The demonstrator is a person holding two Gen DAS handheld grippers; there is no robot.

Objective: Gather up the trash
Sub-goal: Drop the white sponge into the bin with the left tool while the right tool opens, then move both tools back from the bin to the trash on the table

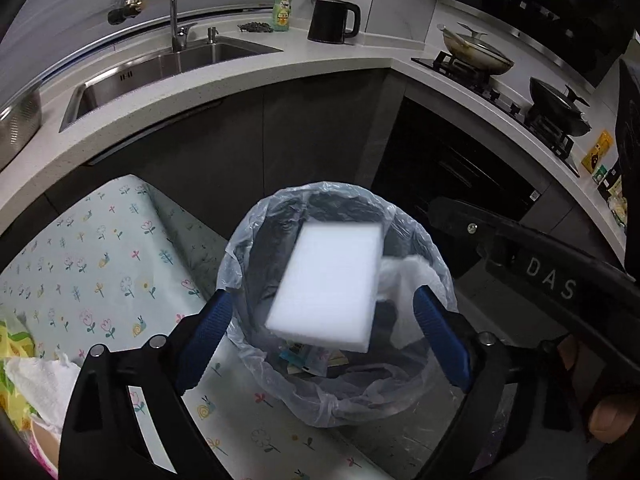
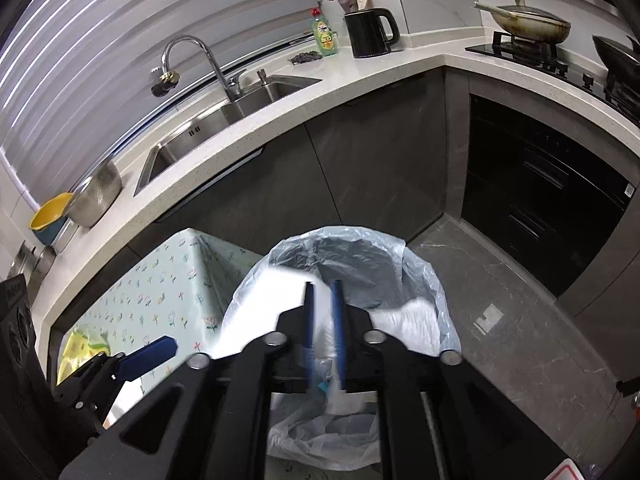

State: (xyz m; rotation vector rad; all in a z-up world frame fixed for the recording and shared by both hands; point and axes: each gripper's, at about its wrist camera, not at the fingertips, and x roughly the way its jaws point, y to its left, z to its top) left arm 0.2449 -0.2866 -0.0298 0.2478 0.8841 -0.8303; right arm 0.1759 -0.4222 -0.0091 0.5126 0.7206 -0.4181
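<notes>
Left tool (image 1: 320,320) spread wide, right tool (image 2: 323,328) narrowly parted (perhaps empty), both angled downward.

A white sponge (image 1: 328,286) is motion-blurred, hiding part of the bin (image 1: 436,248). At eight o'clock, crumpled paper (image 1: 40,384) is cut off by the edge.

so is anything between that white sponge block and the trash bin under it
Nothing visible. The white sponge block is loose between the open left hand-held gripper fingers, directly above the open mouth of the bag-lined trash bin.
</notes>
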